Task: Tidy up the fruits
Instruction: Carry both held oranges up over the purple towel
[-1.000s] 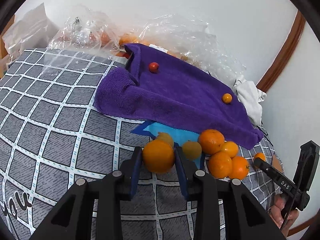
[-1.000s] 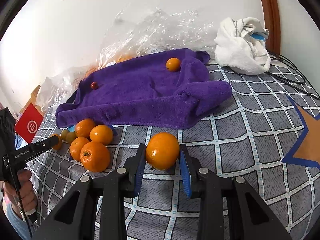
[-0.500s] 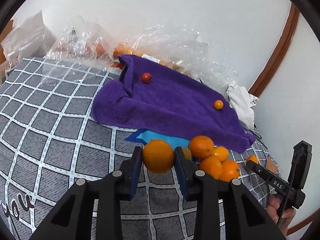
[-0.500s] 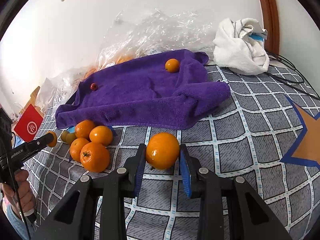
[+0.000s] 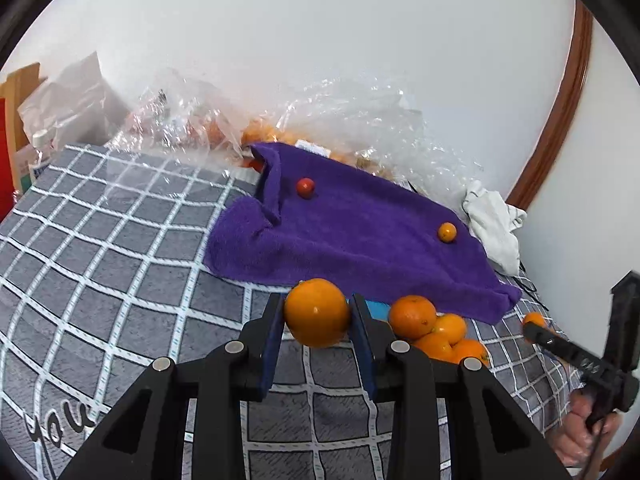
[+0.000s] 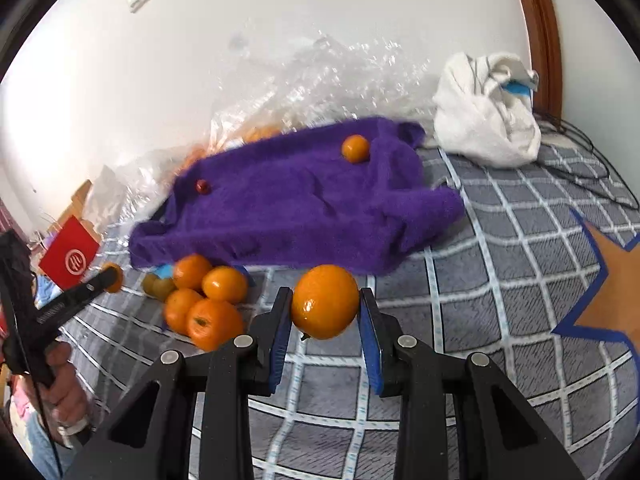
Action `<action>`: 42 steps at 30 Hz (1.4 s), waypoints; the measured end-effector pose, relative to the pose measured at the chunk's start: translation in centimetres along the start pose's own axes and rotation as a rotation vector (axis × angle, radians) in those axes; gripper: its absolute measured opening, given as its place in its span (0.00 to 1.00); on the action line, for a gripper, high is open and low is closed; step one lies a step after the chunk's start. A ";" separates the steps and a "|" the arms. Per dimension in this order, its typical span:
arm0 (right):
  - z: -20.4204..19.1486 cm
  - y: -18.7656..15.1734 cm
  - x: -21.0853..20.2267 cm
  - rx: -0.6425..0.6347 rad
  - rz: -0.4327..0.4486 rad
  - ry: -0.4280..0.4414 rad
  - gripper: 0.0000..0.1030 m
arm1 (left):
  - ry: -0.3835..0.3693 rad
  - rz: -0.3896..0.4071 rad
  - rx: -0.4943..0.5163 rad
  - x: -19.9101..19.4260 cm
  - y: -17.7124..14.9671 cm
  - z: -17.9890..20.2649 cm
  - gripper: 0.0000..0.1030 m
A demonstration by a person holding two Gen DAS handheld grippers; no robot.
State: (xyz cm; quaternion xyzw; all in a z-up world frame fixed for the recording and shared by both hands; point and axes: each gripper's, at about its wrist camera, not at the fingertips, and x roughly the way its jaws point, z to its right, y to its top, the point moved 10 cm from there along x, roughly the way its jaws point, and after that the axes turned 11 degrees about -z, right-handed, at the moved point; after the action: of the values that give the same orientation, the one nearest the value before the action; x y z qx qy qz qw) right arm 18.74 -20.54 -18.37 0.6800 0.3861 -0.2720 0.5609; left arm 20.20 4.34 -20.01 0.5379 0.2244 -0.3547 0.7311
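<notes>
Orange round fruit (image 5: pixel 317 312) clamped in left gripper (image 5: pixel 317 320), another (image 6: pixel 325 301) in right gripper (image 6: pixel 325 312); small pile (image 6: pixel 204 300) gathered, two strays (image 6: pixel 355 149) left on purple towel (image 6: pixel 300 200).

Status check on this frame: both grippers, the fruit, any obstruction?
Left gripper shut on an orange. Right gripper likewise, second orange. Orange pile beside purple towel. Nothing blocking.

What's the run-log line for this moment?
left tool: shut on orange | right tool: shut on orange | pile: beside purple towel
</notes>
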 end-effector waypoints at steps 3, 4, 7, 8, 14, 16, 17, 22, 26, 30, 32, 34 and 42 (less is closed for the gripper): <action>-0.4 1.5 -0.9 -0.008 0.008 -0.012 0.32 | -0.007 0.007 -0.005 -1.0 0.5 0.2 0.30; -0.5 2.1 -1.2 -0.011 0.012 -0.014 0.32 | -0.015 0.007 -0.002 -1.5 0.8 0.5 0.30; -1.1 4.4 -2.0 -0.030 0.045 -0.016 0.32 | 0.026 0.009 0.027 -2.6 1.9 0.8 0.30; -1.3 5.1 -2.2 -0.035 0.060 -0.012 0.32 | 0.024 0.014 0.032 -2.9 2.3 1.0 0.30; -2.2 9.2 -2.8 -0.052 0.107 -0.006 0.32 | 0.022 0.029 0.034 -3.9 5.7 1.2 0.30; -2.4 10.5 -2.7 -0.072 0.117 -0.032 0.32 | 0.044 0.046 0.047 -3.8 7.1 1.3 0.30; -2.6 11.2 -2.7 -0.085 0.121 -0.040 0.32 | 0.056 0.053 0.053 -3.6 7.9 1.4 0.30; -2.8 13.8 -1.5 -0.085 0.145 -0.047 0.32 | 0.035 0.077 0.050 -1.7 10.9 2.7 0.30; -2.1 14.2 1.0 -0.066 0.119 -0.057 0.32 | 0.042 0.088 0.052 1.0 12.4 3.2 0.30; -0.6 13.4 3.8 -0.060 0.072 -0.071 0.32 | 0.016 0.056 0.017 4.1 12.4 2.7 0.30; 0.5 13.1 4.8 -0.050 0.050 -0.089 0.32 | 0.004 0.039 0.003 5.3 11.8 2.1 0.30; 1.5 13.1 5.3 -0.031 0.045 -0.092 0.32 | 0.001 0.019 -0.001 6.2 11.3 1.5 0.30; 2.7 12.7 7.6 -0.008 0.016 -0.075 0.32 | -0.009 0.000 -0.061 7.6 11.3 -0.8 0.30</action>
State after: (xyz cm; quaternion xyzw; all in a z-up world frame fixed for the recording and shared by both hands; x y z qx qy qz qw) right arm 33.67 -22.46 -18.02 0.6701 0.3604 -0.2912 0.5799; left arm 33.74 4.90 -18.55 0.5136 0.2319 -0.3500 0.7482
